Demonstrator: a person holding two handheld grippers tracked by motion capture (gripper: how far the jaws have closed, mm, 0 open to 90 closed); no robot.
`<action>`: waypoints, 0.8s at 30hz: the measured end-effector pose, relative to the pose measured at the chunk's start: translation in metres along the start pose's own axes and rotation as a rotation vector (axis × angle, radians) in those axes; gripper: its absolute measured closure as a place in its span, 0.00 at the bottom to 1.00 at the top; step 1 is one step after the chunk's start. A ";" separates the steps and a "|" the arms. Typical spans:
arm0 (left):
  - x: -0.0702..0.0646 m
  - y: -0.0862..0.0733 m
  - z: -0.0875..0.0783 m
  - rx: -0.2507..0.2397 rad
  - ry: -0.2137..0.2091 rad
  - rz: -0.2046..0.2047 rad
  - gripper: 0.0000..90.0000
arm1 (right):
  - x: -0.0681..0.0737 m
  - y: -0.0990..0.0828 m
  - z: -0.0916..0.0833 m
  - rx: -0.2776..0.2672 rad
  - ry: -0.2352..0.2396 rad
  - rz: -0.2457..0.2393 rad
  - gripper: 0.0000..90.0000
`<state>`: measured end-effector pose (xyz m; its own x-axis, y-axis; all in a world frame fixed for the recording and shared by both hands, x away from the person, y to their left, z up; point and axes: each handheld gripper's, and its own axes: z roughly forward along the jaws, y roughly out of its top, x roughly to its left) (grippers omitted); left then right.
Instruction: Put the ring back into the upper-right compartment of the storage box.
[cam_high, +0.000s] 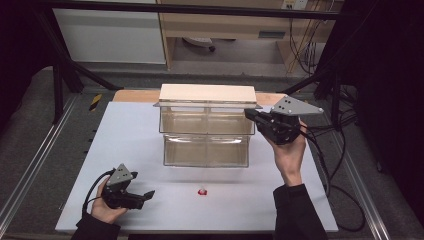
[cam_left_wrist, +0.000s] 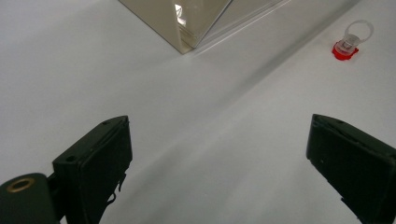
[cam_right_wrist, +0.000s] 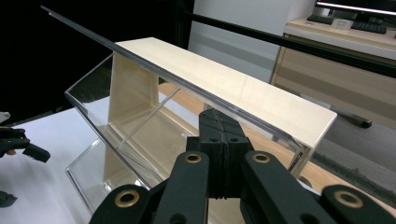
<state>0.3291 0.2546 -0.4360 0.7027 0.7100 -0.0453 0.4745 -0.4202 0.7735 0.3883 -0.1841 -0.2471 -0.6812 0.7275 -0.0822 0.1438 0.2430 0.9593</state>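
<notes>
Two hand-held grippers are engaged: the right hand-held gripper (cam_high: 251, 115), clenched, is pressed against the clear bin's (cam_high: 206, 136) lid, apparently lifting it; the left hand-held gripper (cam_high: 148, 194), released, is held near the small red-based piece (cam_high: 202, 191) before the bin, probably to be grasped next.

No readable text, label, brand or number in any view. Yellow-black striped marker (cam_high: 95, 102) at desk's far left corner, upper left of high view: sign-like, no lettering. Small plate on furniture at top edge: too blurred to read.
</notes>
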 end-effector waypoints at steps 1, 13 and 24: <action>-0.001 0.001 0.000 -0.001 0.000 0.002 0.07 | 0.000 0.000 0.000 0.001 -0.001 -0.003 1.00; -0.010 0.005 0.004 -0.001 -0.011 0.013 0.07 | -0.002 0.006 0.001 0.000 -0.008 -0.004 1.00; -0.020 0.012 0.005 -0.011 -0.021 0.018 0.07 | -0.003 0.006 0.001 0.002 -0.012 -0.007 1.00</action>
<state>0.3234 0.2323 -0.4295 0.7219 0.6906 -0.0443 0.4558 -0.4264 0.7813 0.3918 -0.1841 -0.2410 -0.6735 0.7335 -0.0919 0.1403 0.2489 0.9583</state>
